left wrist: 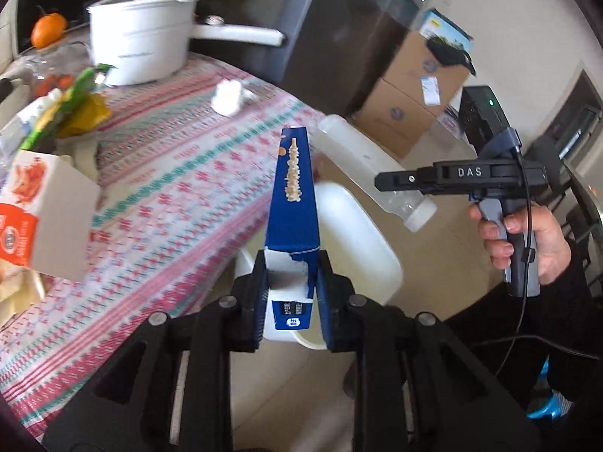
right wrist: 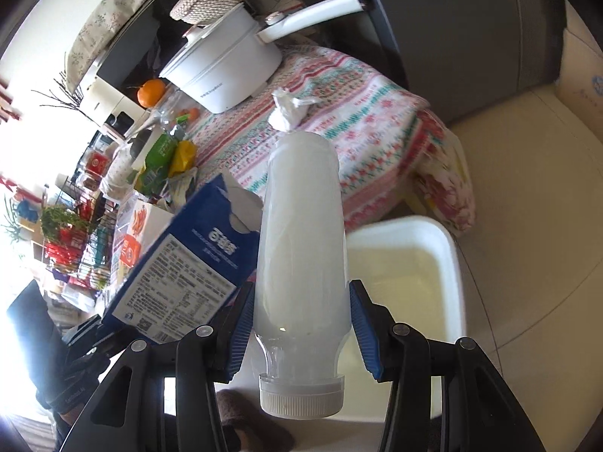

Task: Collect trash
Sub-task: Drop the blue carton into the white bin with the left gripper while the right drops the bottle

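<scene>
My left gripper (left wrist: 292,293) is shut on the torn end of a blue carton (left wrist: 294,196), which sticks out above the table edge. In the right wrist view this blue carton (right wrist: 188,260) hangs at the left. My right gripper (right wrist: 299,324) is shut on a milky plastic bottle (right wrist: 301,248), its white cap (right wrist: 301,395) pointing toward the camera. From the left wrist view, the bottle (left wrist: 361,165) is tilted in the right gripper (left wrist: 380,180), above a white bin (left wrist: 358,233). That bin (right wrist: 407,271) stands on the floor beside the table. A crumpled tissue (right wrist: 288,111) lies on the cloth.
The table has a striped patterned cloth (left wrist: 169,173). On it stand a white pot (left wrist: 139,45), an orange (left wrist: 47,28), green and yellow wrappers (left wrist: 79,101) and an orange-and-white carton (left wrist: 41,211). Cardboard boxes (left wrist: 410,86) are stacked on the floor beyond.
</scene>
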`<state>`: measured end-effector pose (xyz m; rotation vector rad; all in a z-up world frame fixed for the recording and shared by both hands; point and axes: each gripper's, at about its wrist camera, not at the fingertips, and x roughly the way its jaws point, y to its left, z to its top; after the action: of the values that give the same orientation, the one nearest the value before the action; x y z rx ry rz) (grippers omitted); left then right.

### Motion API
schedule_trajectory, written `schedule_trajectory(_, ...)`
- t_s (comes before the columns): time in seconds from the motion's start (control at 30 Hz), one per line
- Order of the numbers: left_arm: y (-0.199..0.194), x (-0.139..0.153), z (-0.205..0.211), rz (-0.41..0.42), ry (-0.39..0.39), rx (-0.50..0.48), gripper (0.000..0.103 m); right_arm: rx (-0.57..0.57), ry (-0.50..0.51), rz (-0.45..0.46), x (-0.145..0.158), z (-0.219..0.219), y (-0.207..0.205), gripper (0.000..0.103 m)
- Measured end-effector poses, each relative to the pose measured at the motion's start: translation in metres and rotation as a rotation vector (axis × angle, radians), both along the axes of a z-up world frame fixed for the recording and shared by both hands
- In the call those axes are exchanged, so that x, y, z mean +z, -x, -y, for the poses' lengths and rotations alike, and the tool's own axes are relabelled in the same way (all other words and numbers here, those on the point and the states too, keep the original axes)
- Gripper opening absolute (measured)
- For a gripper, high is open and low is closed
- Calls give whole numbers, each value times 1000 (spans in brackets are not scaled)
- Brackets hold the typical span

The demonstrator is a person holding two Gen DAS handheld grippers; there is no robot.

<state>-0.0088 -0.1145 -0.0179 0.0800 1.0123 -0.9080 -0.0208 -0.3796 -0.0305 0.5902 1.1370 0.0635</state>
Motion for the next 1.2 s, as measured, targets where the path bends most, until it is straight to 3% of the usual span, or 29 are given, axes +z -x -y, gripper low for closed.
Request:
schedule_trajectory(0.17, 15, -18, 32, -30, -70, -67, 25, -7, 9, -52, -19, 8, 17, 50)
schedule_trajectory(0.33, 17, -41, 55, -44, -153, -73, 25, -5, 21, -110, -39, 8, 21, 50)
schedule_trajectory(0.57, 8, -58, 67, -32, -174, -49, 28, -5, 33, -210, -70, 8, 22, 50)
schedule_trajectory(0.67, 8, -52, 64, -11, -158, -45, 36, -8, 38, -223, -74, 8, 26, 50)
schedule_trajectory(0.77, 4, -47, 59, 4, -151, -22, 51, -13, 38, -231, -76, 11, 26, 50)
schedule_trajectory(1.03, -7, -37, 34, 35, -179, 67, 79, -19, 36, -249, -79, 10, 24, 51)
schedule_trajectory(1.13, -13, -36, 21, 45, -197, 117, 85, -19, 38, -263, -79, 8, 22, 53)
schedule_trajectory(1.2, -17, -36, 12, 36, -204, 148, 85, -26, 29, -267, -78, 7, 20, 61)
